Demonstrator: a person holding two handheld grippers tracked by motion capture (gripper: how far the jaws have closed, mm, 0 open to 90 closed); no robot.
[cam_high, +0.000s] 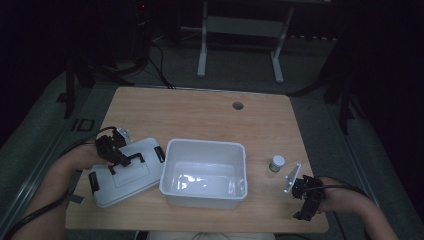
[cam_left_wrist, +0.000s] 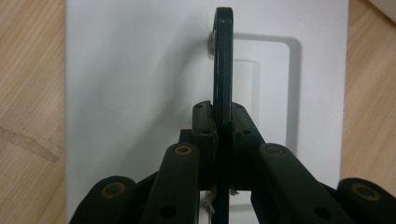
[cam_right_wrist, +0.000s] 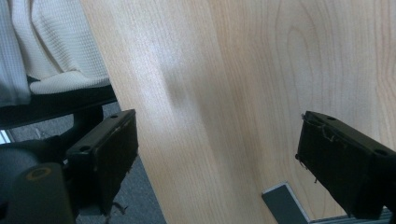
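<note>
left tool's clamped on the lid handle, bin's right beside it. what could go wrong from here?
1. The left tool grips only the thin black handle, which stands upright; the white lid could swing or tilt if lifted.
2. The lid's right corner sits close against the open white bin; moving it sideways may knock the bin.
3. The right tool rests open near the table edge, beside a small jar it could bump.
</note>
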